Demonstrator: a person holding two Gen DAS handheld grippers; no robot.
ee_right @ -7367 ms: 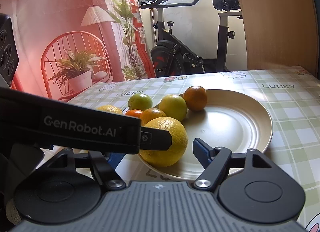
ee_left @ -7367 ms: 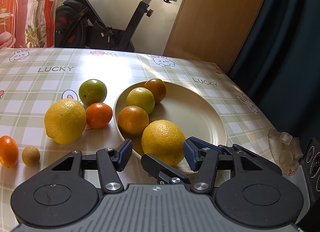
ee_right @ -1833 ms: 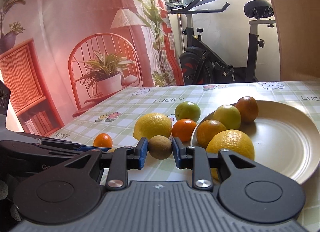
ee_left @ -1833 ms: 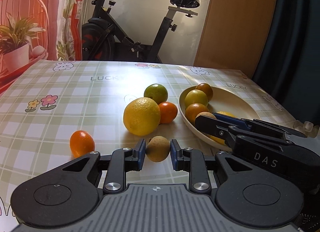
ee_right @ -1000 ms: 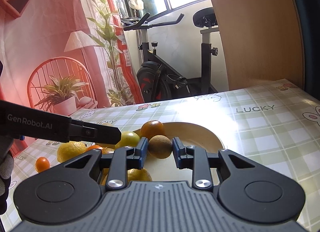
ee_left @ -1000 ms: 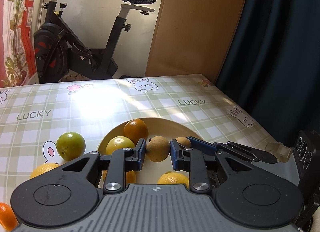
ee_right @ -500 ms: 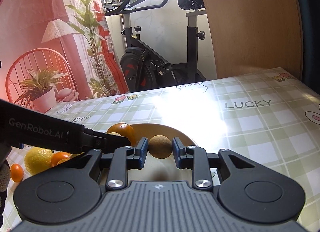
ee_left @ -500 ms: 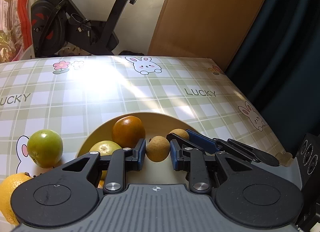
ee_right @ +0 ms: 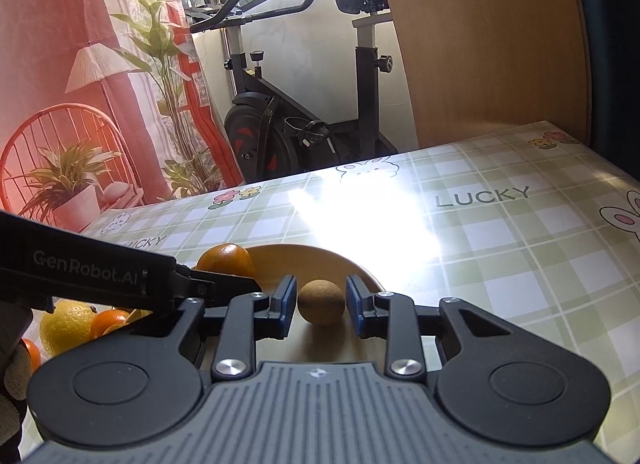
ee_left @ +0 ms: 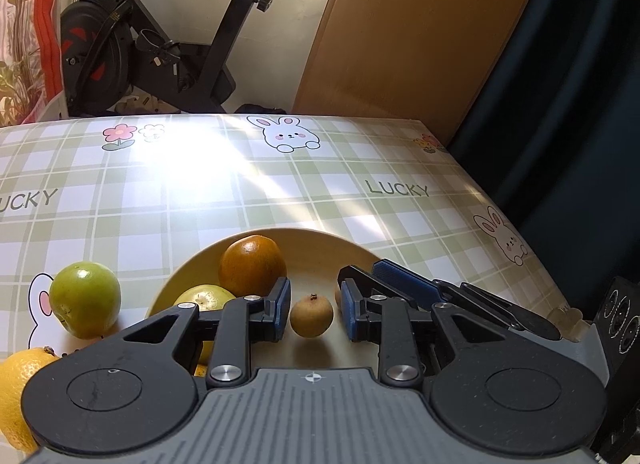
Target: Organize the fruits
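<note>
My left gripper [ee_left: 313, 306] stands open over the cream plate [ee_left: 320, 240], with a small brown fruit [ee_left: 311, 316] lying on the plate between its blue pads, clear of both. My right gripper [ee_right: 321, 300] is also open over the plate [ee_right: 320, 254], with a second small brown fruit [ee_right: 321, 302] resting between its pads. An orange [ee_left: 252, 266] and a yellow-green fruit [ee_left: 206, 300] lie on the plate's left side. The right gripper's fingers [ee_left: 416, 288] reach in from the right in the left wrist view.
A green fruit [ee_left: 85, 300] and a yellow lemon [ee_left: 18, 384] lie on the checked tablecloth left of the plate. More oranges [ee_right: 108, 322] and a lemon [ee_right: 66, 326] show in the right wrist view. An exercise bike [ee_left: 160, 43] stands beyond the table's far edge.
Both grippers carried a small brown fruit from the tablecloth to the plate. Within the last half second both have opened, and each fruit now rests on the plate.
</note>
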